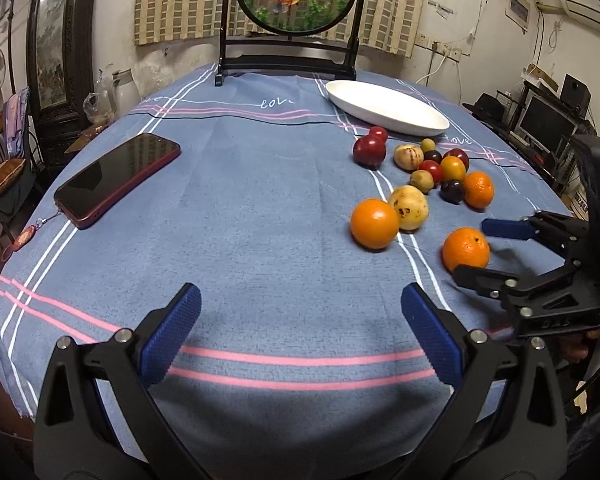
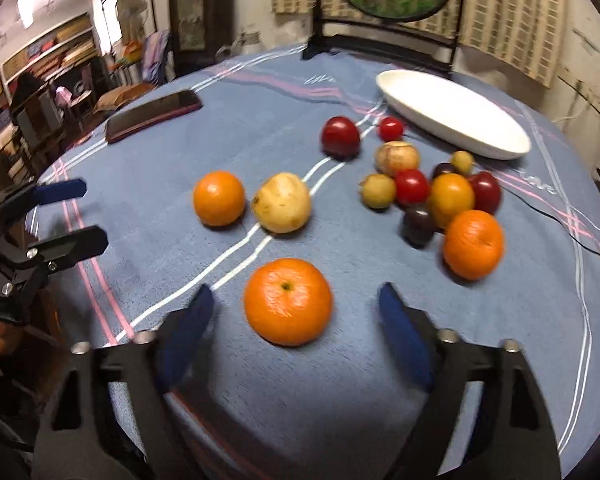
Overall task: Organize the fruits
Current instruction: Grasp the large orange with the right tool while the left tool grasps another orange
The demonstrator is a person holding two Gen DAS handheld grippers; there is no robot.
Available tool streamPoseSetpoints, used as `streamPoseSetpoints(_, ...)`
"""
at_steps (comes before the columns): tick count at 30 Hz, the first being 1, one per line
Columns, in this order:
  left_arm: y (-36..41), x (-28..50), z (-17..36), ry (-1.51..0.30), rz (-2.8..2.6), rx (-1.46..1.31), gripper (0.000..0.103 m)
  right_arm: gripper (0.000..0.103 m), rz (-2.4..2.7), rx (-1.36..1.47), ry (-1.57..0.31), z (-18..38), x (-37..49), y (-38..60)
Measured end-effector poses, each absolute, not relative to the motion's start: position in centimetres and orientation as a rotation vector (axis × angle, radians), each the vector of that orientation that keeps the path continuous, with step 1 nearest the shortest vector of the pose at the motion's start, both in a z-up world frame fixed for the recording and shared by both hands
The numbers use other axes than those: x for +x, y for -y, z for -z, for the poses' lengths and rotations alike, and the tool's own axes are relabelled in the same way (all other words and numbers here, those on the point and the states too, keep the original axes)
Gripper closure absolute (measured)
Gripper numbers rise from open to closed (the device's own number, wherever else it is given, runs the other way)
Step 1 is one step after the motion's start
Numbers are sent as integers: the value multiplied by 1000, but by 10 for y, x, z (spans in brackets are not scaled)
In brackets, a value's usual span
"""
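Three oranges lie on the blue striped tablecloth point(image 2: 340, 400), apart from one another. The nearest orange point(image 2: 288, 301) sits between the fingers of the right gripper point(image 2: 296, 320), whose jaws stand wide with a gap on each side, so nothing is gripped. In the left wrist view that same gripper enters from three o'clock, its blue pad point(image 1: 506, 229) just beside the fruit and its black finger point(image 1: 480, 276) low in front of it.

A second orange point(image 2: 219, 198) rests at ten o'clock from the first, touching or nearly touching a pale spotted yellow fruit point(image 2: 282, 202). The third orange point(image 2: 473, 244) lies at two o'clock, at the near edge of a tight cluster: an orange-yellow plum point(image 2: 451, 200), a dark purple plum point(image 2: 419, 226), a red cherry tomato point(image 2: 411, 186), a small greenish fruit point(image 2: 378, 191) and a dark red plum point(image 2: 486, 192). Farther back are a large red plum point(image 2: 340, 137) and a small red tomato point(image 2: 391, 129).

The white oval dish point(image 2: 496, 142) stands at one o'clock beyond the cluster, with no fruit in it.

The left gripper point(image 1: 300, 324) hovers over bare cloth at the near edge, jaws spread wide and holding nothing. A phone in a dark red case point(image 1: 118, 178) lies at ten o'clock from it, well apart from the fruit.
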State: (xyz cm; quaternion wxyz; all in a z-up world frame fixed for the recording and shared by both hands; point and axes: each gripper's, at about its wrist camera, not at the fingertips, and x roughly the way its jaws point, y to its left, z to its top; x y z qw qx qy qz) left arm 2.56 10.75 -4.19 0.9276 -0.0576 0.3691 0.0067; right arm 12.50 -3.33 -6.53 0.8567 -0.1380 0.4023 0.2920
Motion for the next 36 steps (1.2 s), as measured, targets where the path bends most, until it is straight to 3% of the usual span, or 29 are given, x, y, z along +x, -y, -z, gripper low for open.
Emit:
streamPoseSetpoints(2,-107,28,44,-759,-6,-113,2,33,-622,-289,-878,70,130,30)
streamPoseSetpoints(6,-104,39,44,-770,13,-102,2,58,-641,-284,-895,72,131,35)
streamPoseSetpoints(13,-79,73,41,-769,141,-56,4,59,-643,-138,-884,69,145,76)
streamPoseSetpoints(16,-67,89,45,-793,181,-15,19,58,-645,-51,-909,71,151,91)
streamPoseSetpoints(18,-63,100,50,-822,190,-1,35,58,-662,-5,-926,74,153,96)
streamPoseSetpoints(20,-62,110,53,-854,196,-7,40,58,-674,-1,-925,74,152,97)
streamPoseSetpoints(25,-65,116,55,-867,189,-21,42,58,-714,12,-929,72,151,97)
streamPoseSetpoints(29,-68,119,61,-898,202,-46,59,57,-727,35,-932,71,150,101)
streamPoseSetpoints(36,-65,118,64,-911,212,-35,64,57,-744,34,-920,70,150,101)
